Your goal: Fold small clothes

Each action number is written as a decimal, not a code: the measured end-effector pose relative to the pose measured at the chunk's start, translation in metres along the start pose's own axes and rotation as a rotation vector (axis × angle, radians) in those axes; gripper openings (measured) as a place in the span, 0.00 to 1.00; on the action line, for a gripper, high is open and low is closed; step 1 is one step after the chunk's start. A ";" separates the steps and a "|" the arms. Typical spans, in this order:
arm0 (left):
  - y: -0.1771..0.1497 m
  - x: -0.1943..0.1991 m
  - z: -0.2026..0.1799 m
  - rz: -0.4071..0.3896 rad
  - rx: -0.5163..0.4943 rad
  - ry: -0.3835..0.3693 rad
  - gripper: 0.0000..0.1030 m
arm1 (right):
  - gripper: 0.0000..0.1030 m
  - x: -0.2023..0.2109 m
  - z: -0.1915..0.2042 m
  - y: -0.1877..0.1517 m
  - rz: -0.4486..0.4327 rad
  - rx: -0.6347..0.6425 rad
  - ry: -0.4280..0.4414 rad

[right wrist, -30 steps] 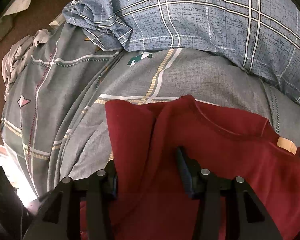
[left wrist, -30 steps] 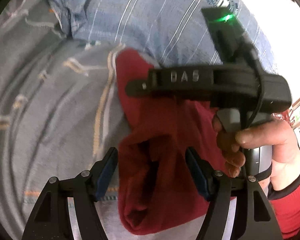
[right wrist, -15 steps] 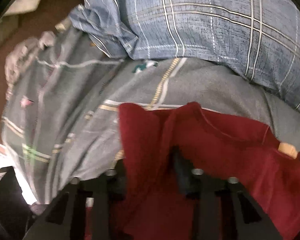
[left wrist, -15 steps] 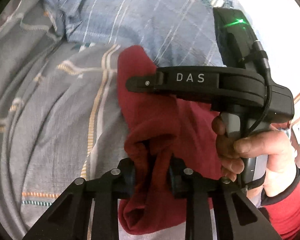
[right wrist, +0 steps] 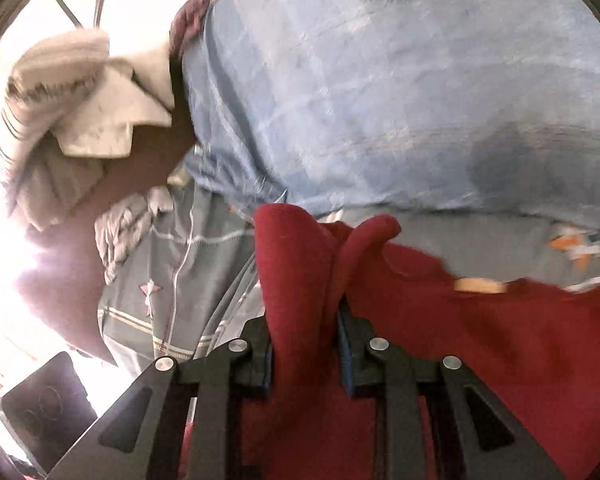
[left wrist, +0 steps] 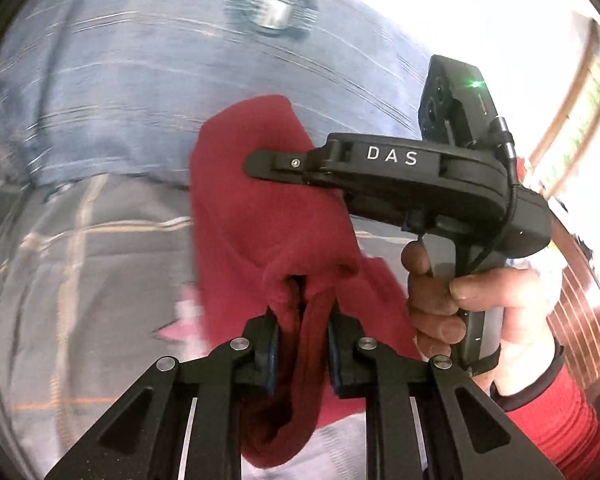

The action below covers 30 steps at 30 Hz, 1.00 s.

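Observation:
A small dark red garment (left wrist: pixel 260 208) hangs bunched above the grey checked bedsheet (left wrist: pixel 100 280). My left gripper (left wrist: pixel 302 332) has a fold of it squeezed between its pads, jaws still closing. In the right wrist view the same red garment (right wrist: pixel 480 340) spreads to the right, a tan neck label (right wrist: pixel 480 285) showing. My right gripper (right wrist: pixel 304 340) pinches an upright fold of it, jaws closing too. In the left wrist view the right gripper's black body (left wrist: pixel 420 184) reaches into the cloth, held by a hand (left wrist: pixel 480 300) with a red sleeve.
A blue plaid pillow or cover (right wrist: pixel 380 100) lies behind the garment on the grey sheet (right wrist: pixel 180 280). White and striped cloths (right wrist: pixel 92 100) are piled at the far left. A dark flat device (right wrist: pixel 44 400) sits at the lower left. Bright window light washes out the edges.
Both grippers closed from wide open onto folds of the red garment, then rose with it. The cloth is off the sheet and both views have swung toward the blue cover.

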State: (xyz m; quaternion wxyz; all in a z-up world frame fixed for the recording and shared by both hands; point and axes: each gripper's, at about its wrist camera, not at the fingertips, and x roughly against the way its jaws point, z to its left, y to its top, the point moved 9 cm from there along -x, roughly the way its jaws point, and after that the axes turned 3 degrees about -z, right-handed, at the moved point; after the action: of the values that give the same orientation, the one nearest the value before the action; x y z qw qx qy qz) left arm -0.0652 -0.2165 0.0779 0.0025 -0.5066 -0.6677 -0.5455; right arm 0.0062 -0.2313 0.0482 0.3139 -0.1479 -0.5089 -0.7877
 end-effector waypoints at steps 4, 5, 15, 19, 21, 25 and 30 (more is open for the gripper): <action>-0.003 -0.036 -0.043 0.063 -0.079 -0.034 0.16 | 0.22 0.045 -0.050 0.003 -0.057 -0.051 -0.054; -0.006 -0.045 -0.051 0.080 -0.093 -0.039 0.16 | 0.22 0.055 -0.067 0.000 -0.065 -0.074 -0.072; -0.047 -0.129 -0.087 0.255 -0.075 -0.030 0.28 | 0.26 0.080 -0.202 -0.058 -0.091 -0.353 -0.212; -0.040 -0.094 -0.098 0.255 -0.058 -0.161 0.52 | 0.39 0.095 -0.207 -0.062 -0.113 -0.386 -0.245; -0.035 -0.070 -0.095 0.202 -0.136 -0.117 0.57 | 0.56 0.109 -0.196 -0.061 -0.130 -0.355 -0.259; -0.032 -0.036 -0.067 0.131 -0.206 0.028 0.62 | 0.69 0.127 -0.167 -0.068 -0.131 -0.265 -0.298; -0.047 -0.045 -0.035 0.153 -0.134 0.124 0.62 | 0.69 0.107 -0.147 -0.097 -0.028 -0.127 -0.400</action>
State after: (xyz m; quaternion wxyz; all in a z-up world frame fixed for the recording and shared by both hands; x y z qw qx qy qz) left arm -0.0949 -0.2673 0.0328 0.0516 -0.5204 -0.5877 -0.6174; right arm -0.1244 -0.3717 -0.0259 0.1857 -0.3136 -0.5124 -0.7776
